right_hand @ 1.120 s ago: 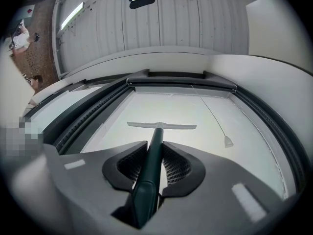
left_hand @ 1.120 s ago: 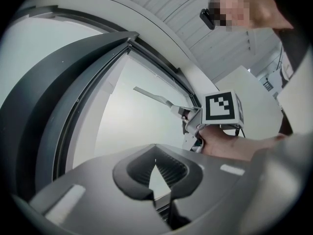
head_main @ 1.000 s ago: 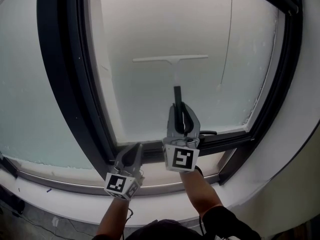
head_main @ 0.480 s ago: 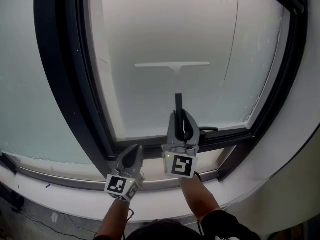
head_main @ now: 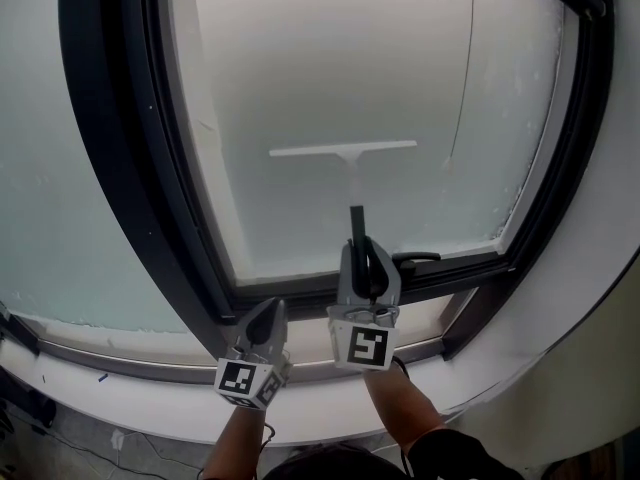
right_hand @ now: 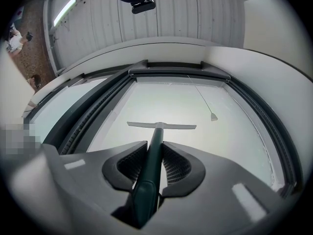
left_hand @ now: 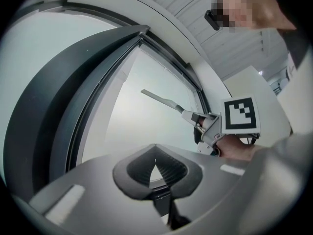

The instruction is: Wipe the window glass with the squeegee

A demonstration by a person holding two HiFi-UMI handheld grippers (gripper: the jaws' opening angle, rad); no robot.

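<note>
Two grippers sit low in the head view. I see the right gripper (head_main: 362,258) clamped on the dark handle of the squeegee (head_main: 352,183), whose pale blade lies level on the window glass (head_main: 330,58) near the middle of the frame. In the right gripper view the handle runs straight up between the jaws to the blade. The left gripper (head_main: 266,318), lower left of the right one, has its jaws closed on nothing, near the dark window frame (head_main: 120,168). A thin cord (head_main: 465,78) hangs right of the blade; I can't tell whether it touches the glass.
</note>
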